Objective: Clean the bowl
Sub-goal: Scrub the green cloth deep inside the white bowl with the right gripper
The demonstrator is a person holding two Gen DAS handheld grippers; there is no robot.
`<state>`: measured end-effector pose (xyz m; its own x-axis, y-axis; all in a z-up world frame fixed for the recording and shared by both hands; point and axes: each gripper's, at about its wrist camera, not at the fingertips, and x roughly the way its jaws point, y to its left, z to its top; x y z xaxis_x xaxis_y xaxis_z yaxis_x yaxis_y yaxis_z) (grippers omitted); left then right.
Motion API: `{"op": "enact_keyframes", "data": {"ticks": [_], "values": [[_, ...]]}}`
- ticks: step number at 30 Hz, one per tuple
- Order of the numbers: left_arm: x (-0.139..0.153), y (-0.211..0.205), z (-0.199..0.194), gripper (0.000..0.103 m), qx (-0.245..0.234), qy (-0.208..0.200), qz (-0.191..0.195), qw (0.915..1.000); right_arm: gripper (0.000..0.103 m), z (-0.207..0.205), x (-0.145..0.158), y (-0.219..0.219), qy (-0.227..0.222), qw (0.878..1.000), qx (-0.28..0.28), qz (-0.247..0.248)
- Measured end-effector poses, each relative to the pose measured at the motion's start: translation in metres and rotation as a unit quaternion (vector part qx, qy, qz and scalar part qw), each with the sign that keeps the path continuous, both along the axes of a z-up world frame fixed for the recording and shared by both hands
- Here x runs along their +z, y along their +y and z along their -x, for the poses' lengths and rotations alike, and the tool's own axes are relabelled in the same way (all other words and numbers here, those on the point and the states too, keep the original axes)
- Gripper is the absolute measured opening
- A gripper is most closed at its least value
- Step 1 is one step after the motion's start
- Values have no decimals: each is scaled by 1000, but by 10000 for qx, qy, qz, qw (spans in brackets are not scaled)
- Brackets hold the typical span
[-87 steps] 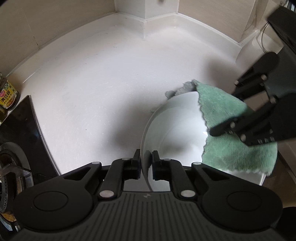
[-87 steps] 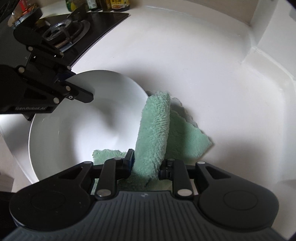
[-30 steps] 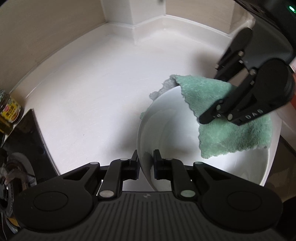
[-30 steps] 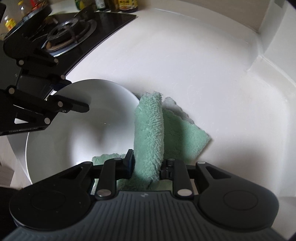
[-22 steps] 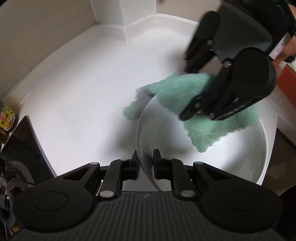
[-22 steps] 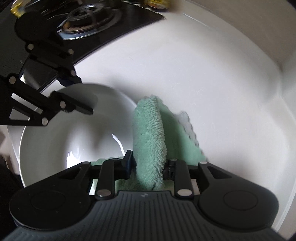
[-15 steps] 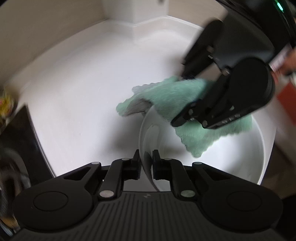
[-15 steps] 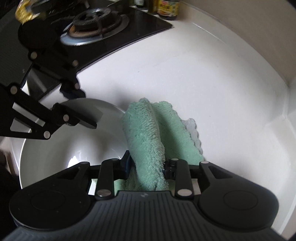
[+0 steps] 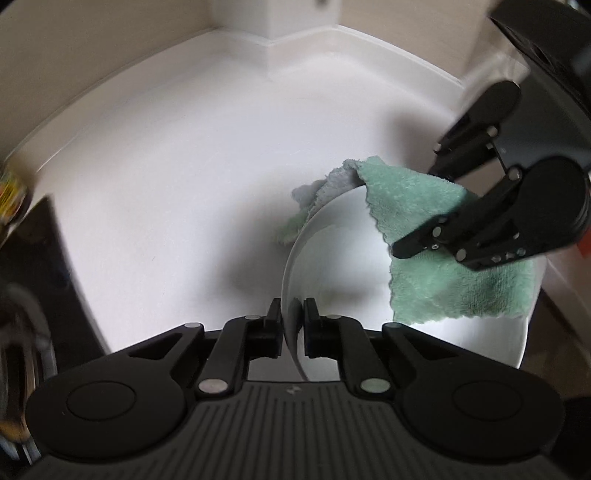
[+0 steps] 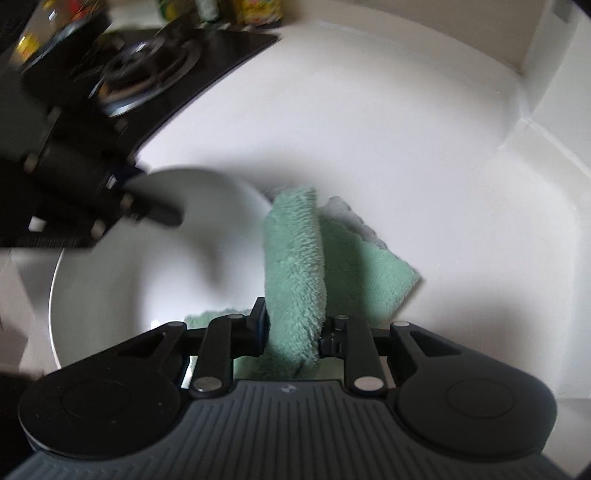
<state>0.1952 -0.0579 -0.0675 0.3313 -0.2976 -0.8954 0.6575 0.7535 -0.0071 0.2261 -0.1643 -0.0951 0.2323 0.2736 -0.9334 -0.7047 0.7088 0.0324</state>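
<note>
Closing left tool [image 9: 292, 320] pinching white bowl [image 9: 332, 266] rim, closing right tool [image 10: 292, 326] clamping green cloth [image 10: 295, 266]

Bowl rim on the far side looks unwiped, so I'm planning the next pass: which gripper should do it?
Right. The right gripper is clamped on the green cloth, draped over the bowl rim. The left gripper pinches the near rim, steadying it.

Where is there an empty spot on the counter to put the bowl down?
The white countertop is bare between the black stove and the corner of the beige wall, beyond the white ceramic bowl. It is crowded at the bowl: the left gripper closes on its rim, the right gripper on the green fluffy cloth.
</note>
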Motion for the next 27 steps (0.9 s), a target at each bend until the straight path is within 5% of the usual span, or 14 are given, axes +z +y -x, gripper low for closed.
{"op": "enact_keyframes", "data": {"ticks": [8, 16, 27], "values": [[2, -3, -6, 9, -254, 3, -8, 9997, 23, -13, 8, 30, -617, 9940, 881, 188], [4, 14, -4, 8, 85, 153, 358, 9992, 22, -15, 34, -5, -535, 9963, 246, -625], [7, 45, -9, 10, 320, 163, 851, 9957, 22, 24, 57, -12, -971, 9950, 120, -180]]}}
